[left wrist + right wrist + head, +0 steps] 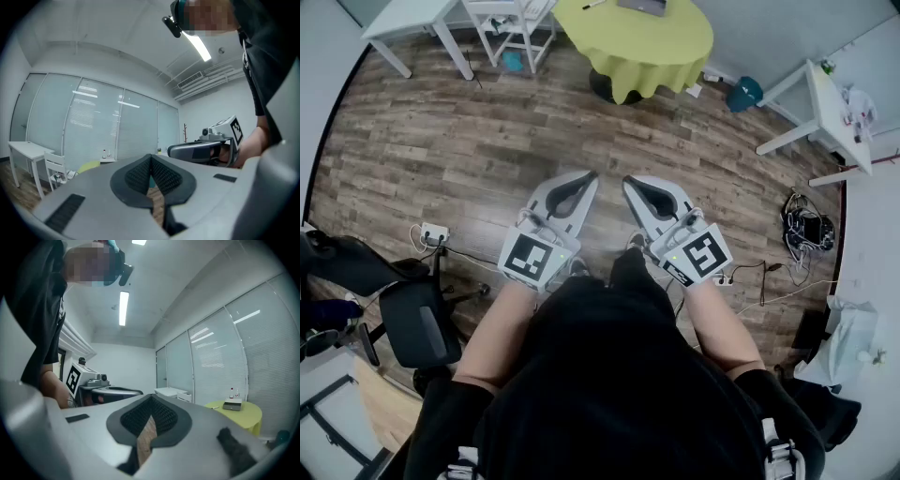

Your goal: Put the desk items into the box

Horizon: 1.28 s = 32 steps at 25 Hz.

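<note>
Both tongs are staying off the work, clenched on nothing, well apart from the round table.
The person is holding the left gripper (586,178) and right gripper (630,181) level, well short of the round table (675,42). A grey case (642,6) and a pen (592,4) are lying on that table, the case's contents hidden. Arriving with the jaws unopened is risking nudging the pen off.

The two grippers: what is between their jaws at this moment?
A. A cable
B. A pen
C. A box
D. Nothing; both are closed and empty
D: in each gripper view, the pads of the left gripper and of the right gripper meet at the tips, and only the wooden floor shows through the gap below.
</note>
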Motion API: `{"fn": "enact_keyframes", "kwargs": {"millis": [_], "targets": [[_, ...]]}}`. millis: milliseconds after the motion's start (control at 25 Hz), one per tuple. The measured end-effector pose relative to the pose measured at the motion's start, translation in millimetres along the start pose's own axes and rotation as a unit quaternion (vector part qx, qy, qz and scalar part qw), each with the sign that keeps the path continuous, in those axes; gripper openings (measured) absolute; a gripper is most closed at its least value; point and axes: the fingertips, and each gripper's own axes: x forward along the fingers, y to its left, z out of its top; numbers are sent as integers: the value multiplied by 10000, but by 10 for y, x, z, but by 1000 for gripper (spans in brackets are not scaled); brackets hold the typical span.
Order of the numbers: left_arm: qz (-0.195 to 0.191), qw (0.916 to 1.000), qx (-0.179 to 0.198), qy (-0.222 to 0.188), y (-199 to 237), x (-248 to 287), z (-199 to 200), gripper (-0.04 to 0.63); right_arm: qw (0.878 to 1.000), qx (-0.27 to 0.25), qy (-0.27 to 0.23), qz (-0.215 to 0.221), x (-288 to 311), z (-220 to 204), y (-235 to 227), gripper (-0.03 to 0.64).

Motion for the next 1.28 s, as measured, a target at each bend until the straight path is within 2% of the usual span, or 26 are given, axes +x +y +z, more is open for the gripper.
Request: {"fn": "enact_keyframes", "kwargs": {"millis": [80,240,560,680,960,1280], "targets": [[-24,9998,-63,-201,-41,-16,35,12,10000,61,39,-50,-22,-28,18,15],[-14,9996,-73,-271,74,121,36,12,9999,75,-10,-151,69,-47,-191,16],[-21,9999,49,-114,254,609,-48,11,9997,211,-99,-88,208,-112,-731,17],[48,9996,86,-268,332,895,93,12,9997,148,-173,-58,246,-55,-1021,17],[88,9997,156,-168,496,1645,173,12,9997,-16,-233,-33,325,38,-1798,15],[215,9981,243,-526,609,2417,402,12,9998,111,-150,-32,334,-15,-2579,15]]}}
